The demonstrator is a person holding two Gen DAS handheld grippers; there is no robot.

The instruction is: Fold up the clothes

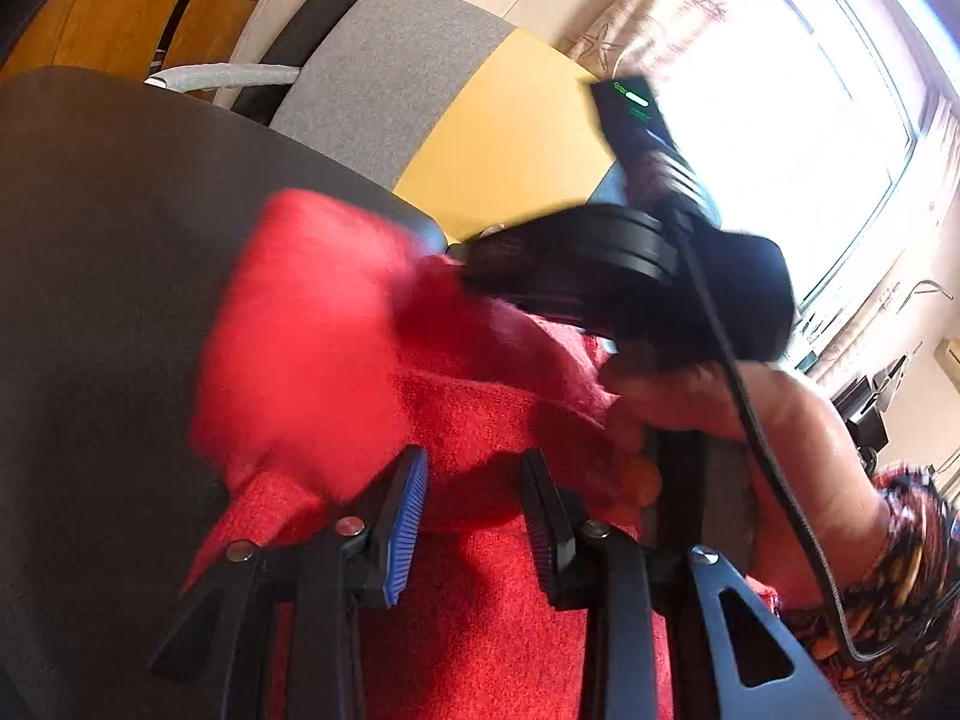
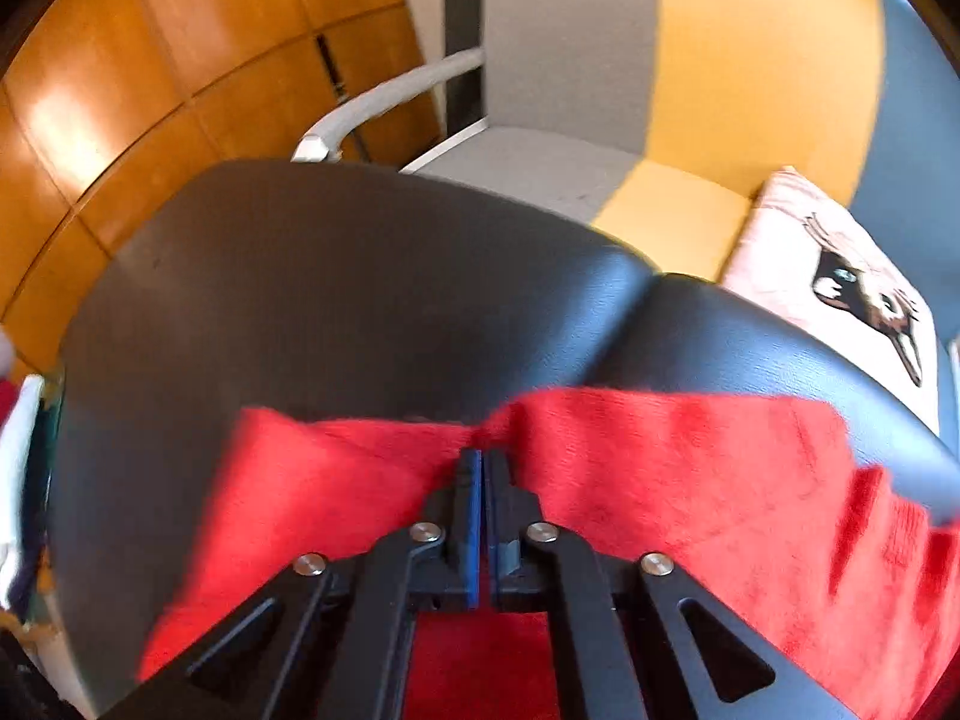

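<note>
Wood-panelled wall (image 2: 150,90) and a grey-yellow-blue sofa (image 2: 720,90) sat behind a black padded surface (image 2: 330,276), which carried the red knitted garment (image 2: 690,480).

Right wrist view: right gripper (image 2: 483,462) had its jaws pressed together, pinching a raised ridge of the red garment at its far edge, near the middle of the black surface. Fabric bunched up right at the tips. A pink printed cushion (image 2: 840,264) lay on the sofa, beyond the black surface; only this view showed it.

Left wrist view: left gripper (image 1: 474,474) stood partly open over the red garment, with cloth lying between the jaws; pads looked clear of it, no visible pinch. Only this view showed the right tool from outside: black body, blurred, with a hand (image 1: 750,414) wrapped on it and a cable (image 1: 750,420) trailing, above the garment. A patterned sleeve (image 1: 900,570) and a bright curtained window (image 1: 780,138) appeared beyond that hand, far side of the black surface.
</note>
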